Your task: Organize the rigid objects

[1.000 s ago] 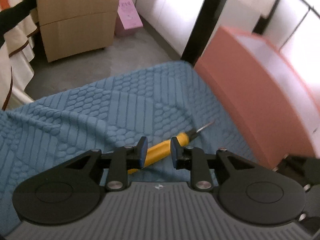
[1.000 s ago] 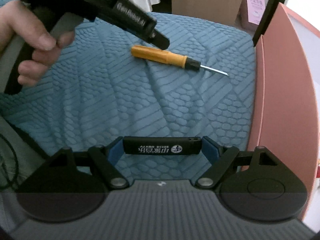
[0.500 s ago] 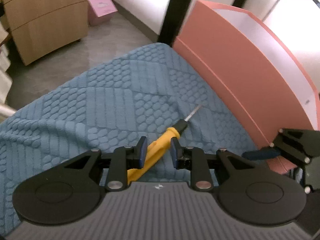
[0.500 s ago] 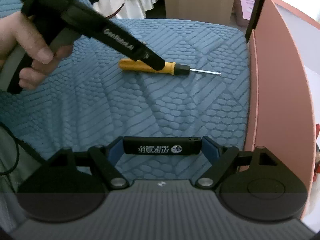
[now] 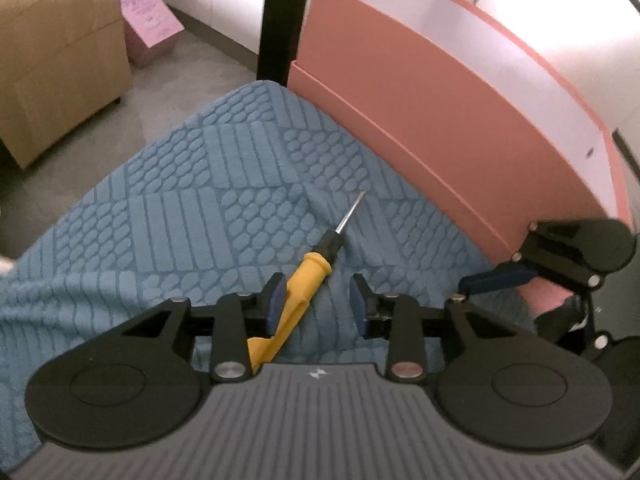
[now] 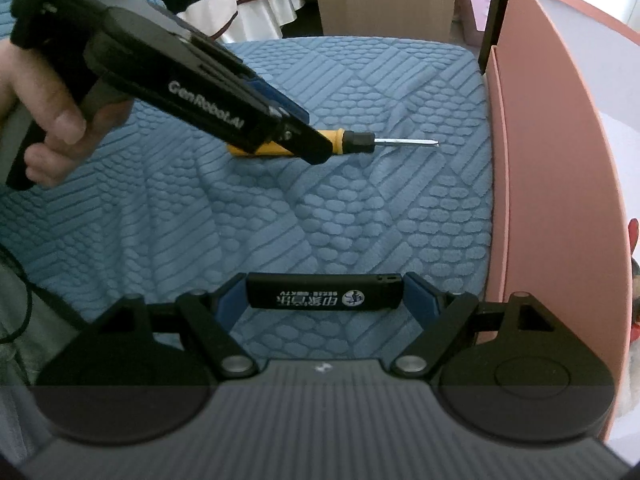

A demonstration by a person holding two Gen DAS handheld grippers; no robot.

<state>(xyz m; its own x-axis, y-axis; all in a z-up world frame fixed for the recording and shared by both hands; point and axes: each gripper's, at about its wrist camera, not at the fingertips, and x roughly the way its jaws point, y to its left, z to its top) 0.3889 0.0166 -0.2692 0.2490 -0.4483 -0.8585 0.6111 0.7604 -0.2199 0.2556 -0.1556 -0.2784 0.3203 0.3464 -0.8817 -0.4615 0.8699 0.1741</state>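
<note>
Under the spread left tool [image 5: 318,298], the screwdriver's [image 5: 308,280] handle end is hidden.

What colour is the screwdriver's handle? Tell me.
Yellow-orange, with a black collar before the metal shaft; the screwdriver shows best in the left wrist view.

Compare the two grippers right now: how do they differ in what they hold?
The right gripper is shut on a black lighter, clamped end to end. The left gripper has just been opening and straddles the yellow screwdriver on the blue mat, pads not pressing. Both sit near the pink box.
</note>
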